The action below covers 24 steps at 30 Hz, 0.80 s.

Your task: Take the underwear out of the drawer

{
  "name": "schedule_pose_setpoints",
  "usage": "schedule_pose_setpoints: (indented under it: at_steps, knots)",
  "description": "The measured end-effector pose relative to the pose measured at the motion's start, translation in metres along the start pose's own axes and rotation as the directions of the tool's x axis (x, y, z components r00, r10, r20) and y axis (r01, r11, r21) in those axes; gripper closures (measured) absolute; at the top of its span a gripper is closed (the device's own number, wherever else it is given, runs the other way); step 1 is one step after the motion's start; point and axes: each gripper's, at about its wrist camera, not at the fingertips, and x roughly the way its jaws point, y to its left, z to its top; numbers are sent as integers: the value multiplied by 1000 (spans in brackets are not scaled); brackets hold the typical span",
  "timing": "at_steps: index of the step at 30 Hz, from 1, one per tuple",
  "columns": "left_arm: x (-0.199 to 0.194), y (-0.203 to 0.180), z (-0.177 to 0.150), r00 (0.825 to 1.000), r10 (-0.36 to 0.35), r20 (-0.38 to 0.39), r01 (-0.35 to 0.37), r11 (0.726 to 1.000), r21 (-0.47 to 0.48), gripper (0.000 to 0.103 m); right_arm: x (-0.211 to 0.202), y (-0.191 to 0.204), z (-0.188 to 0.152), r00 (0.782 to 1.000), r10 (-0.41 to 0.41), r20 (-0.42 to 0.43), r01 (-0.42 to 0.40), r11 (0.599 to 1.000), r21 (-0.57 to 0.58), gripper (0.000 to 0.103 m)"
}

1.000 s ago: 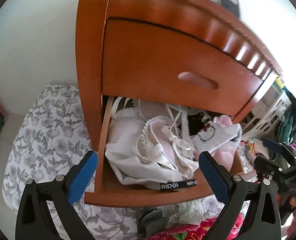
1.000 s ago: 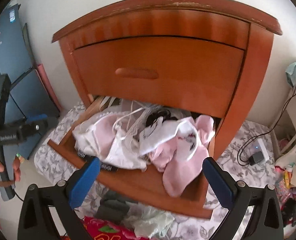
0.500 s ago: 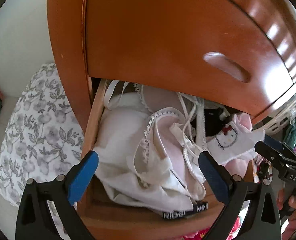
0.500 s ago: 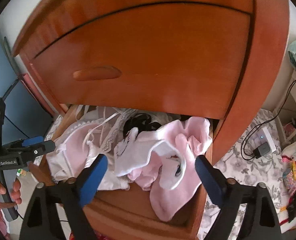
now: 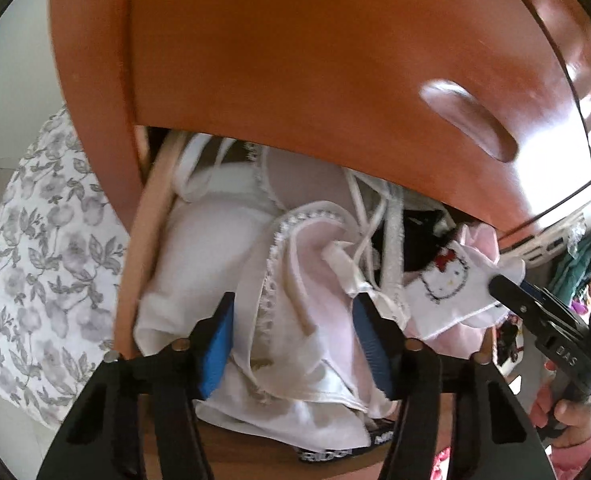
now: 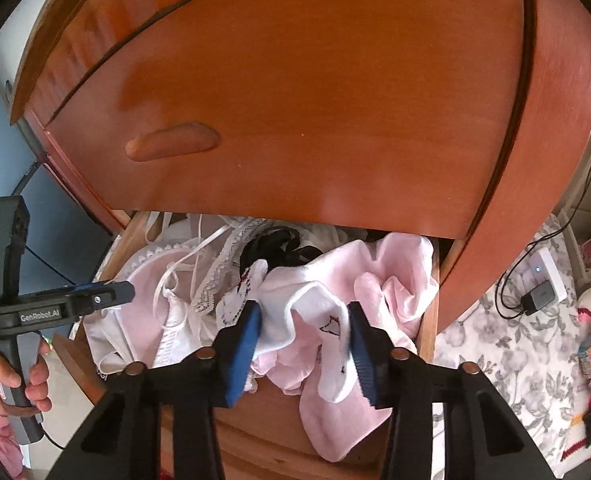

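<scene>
The lower drawer (image 5: 133,280) of a wooden nightstand stands pulled out, full of underwear. My left gripper (image 5: 295,304) points down into its left half, jaws closing, with a white and pale pink lace-trimmed bra (image 5: 303,264) bunched between the blue pads. My right gripper (image 6: 303,312) is over the right half, jaws also closing, with white and pink underwear (image 6: 307,308) between its pads. A white piece with a cat print (image 5: 443,284) lies beside the right gripper's tip (image 5: 507,288). The left gripper's tip (image 6: 107,296) shows at the left of the right wrist view.
The shut upper drawer front (image 6: 295,112) hangs close above both grippers. A black garment (image 6: 275,244) lies at the back of the drawer. Floral cloth (image 6: 515,344) covers the floor on both sides, with a charger and cable (image 6: 539,296) on it at the right.
Both grippers came down and closer into the drawer. Their jaws went from wide apart to much narrower, with cloth now between the pads.
</scene>
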Motion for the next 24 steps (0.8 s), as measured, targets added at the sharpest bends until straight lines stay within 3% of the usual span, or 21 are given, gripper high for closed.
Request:
schedule_pose_setpoints:
  at_steps: [8, 10, 15, 19, 24]
  knots:
    - [10, -18, -4, 999, -17, -33, 17, 999, 26, 52, 3, 9, 0, 1000, 18, -14, -19, 1000, -18, 68]
    - [12, -16, -4, 999, -12, -35, 12, 1000, 16, 64, 3, 12, 0, 1000, 10, -13, -10, 999, -33, 73]
    - [13, -7, -7, 999, -32, -41, 32, 999, -17, 82, 6, 11, -3, 1000, 10, -22, -10, 1000, -27, 85]
    - [11, -6, -10, 997, -62, -41, 61, 998, -12, 88, 6, 9, -5, 1000, 4, -22, -5, 1000, -30, 89]
    - [-6, -21, -12, 1000, -10, 16, 9, 998, 66, 92, -6, 10, -5, 1000, 4, 1, -4, 1000, -26, 91]
